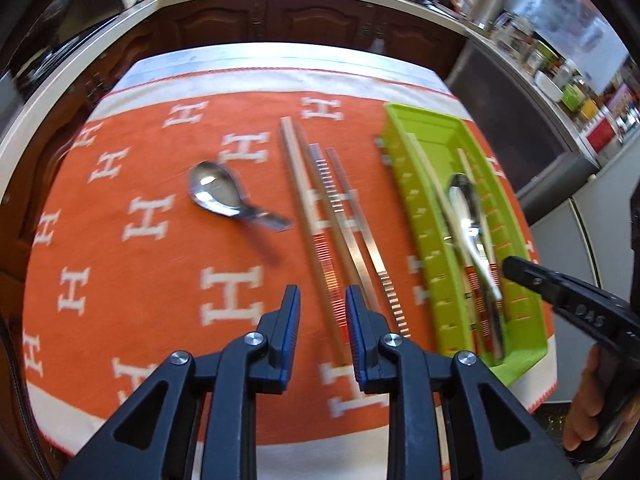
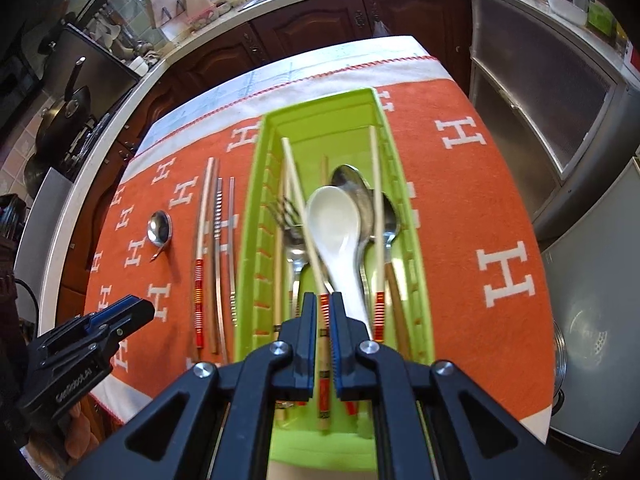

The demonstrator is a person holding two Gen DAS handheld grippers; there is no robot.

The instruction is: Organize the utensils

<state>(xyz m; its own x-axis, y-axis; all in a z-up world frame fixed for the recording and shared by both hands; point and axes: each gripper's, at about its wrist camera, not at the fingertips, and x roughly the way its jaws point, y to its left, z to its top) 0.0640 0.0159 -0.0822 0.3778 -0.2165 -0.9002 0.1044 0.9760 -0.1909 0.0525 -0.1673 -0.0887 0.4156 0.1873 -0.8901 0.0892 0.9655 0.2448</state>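
three thin, stiff, slippery chopsticks (image 1: 332,216) await; left claw (image 1: 322,312) apart above their handle ends, right claw (image 2: 321,312) clamped on a chopstick (image 2: 304,220).

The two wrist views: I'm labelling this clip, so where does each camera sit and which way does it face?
Left wrist: on the left gripper, angled down at the cloth, spoon and loose chopsticks; a hand holds the right gripper at the edge.
Right wrist: on the right gripper, angled down into the tray, its pads around a chopstick; the left gripper shows lower left.
Shared: tray, spoon, loose chopsticks, cloth.
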